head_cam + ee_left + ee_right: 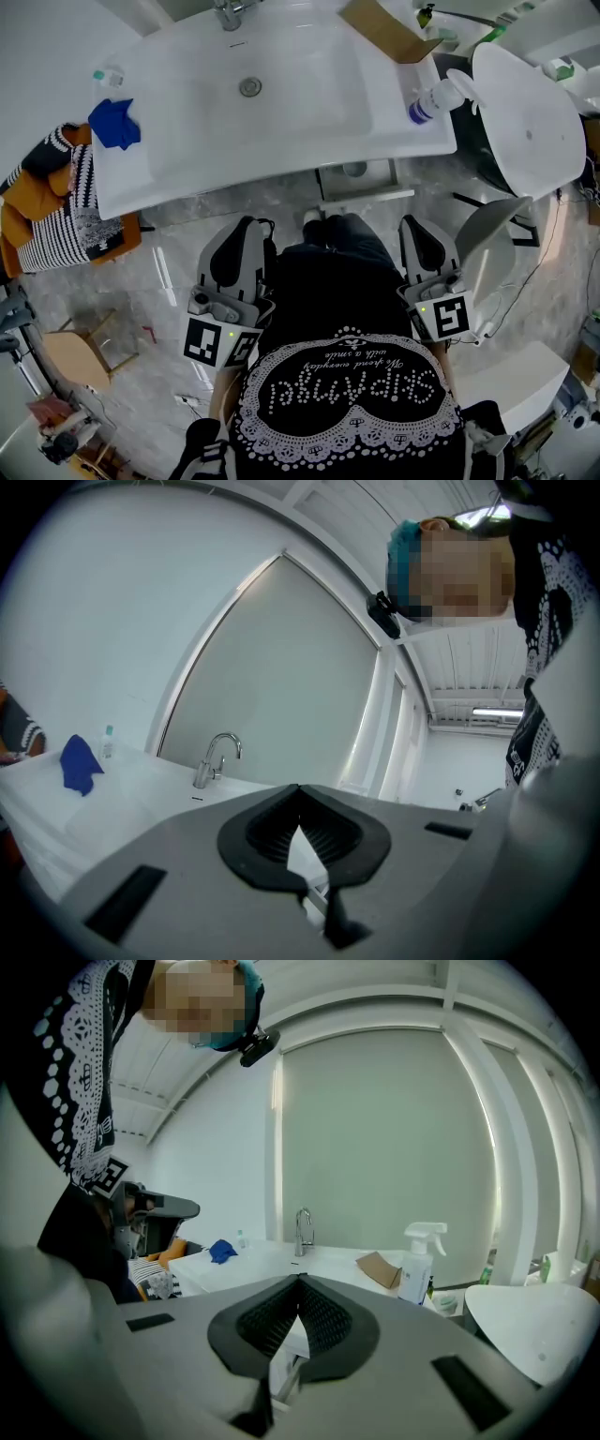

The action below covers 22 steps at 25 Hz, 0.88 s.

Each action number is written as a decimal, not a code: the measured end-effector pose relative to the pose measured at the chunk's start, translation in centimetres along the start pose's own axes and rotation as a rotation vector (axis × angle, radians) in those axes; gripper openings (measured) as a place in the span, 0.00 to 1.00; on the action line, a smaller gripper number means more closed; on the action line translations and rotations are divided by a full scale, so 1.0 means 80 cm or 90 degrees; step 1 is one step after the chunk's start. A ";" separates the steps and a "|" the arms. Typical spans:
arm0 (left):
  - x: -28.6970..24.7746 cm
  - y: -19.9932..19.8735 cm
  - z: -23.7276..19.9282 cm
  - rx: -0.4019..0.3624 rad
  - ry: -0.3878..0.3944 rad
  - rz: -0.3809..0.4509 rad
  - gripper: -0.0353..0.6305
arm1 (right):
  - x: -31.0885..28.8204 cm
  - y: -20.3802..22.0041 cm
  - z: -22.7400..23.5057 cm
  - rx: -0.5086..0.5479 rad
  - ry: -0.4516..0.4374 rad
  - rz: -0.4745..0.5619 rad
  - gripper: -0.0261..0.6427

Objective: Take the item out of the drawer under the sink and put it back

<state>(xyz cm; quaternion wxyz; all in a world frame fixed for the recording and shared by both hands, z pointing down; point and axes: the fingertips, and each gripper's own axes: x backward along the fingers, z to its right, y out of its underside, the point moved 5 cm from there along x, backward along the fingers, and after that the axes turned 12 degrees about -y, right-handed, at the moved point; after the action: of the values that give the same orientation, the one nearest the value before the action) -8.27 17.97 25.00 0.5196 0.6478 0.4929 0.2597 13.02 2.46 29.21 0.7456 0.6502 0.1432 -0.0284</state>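
Observation:
The white sink counter (309, 122) spans the top of the head view, with its drain (249, 86) and faucet (228, 11). The counter's front edge hides the drawer. Just below that edge a small grey box-like opening (356, 176) shows; I cannot tell whether it belongs to the drawer. My left gripper (246, 223) and right gripper (417, 223) are held close to the body on either side, pointing toward the sink and short of it. In the left gripper view (298, 787) and the right gripper view (300, 1279) each pair of jaws meets at the tips, shut on nothing.
On the counter lie a blue cloth (114, 124), a small bottle (108, 77), a cardboard piece (384, 28) and a spray bottle (436, 98). A white rounded fixture (525, 117) stands at the right. Striped and orange fabric (56, 206) is piled at the left. The floor is marbled grey.

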 end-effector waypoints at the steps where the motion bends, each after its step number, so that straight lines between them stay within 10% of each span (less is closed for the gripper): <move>1: 0.002 0.000 -0.001 0.002 -0.002 0.001 0.06 | -0.001 -0.001 -0.003 0.001 -0.003 0.000 0.07; 22: 0.032 -0.004 -0.026 -0.002 -0.023 0.039 0.06 | -0.022 -0.019 -0.032 0.013 -0.079 0.033 0.07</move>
<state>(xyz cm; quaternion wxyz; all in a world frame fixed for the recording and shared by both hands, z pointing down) -9.16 21.16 24.95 0.5210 0.6665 0.4628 0.2648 10.50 4.48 27.87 0.7469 0.6582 0.0796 -0.0510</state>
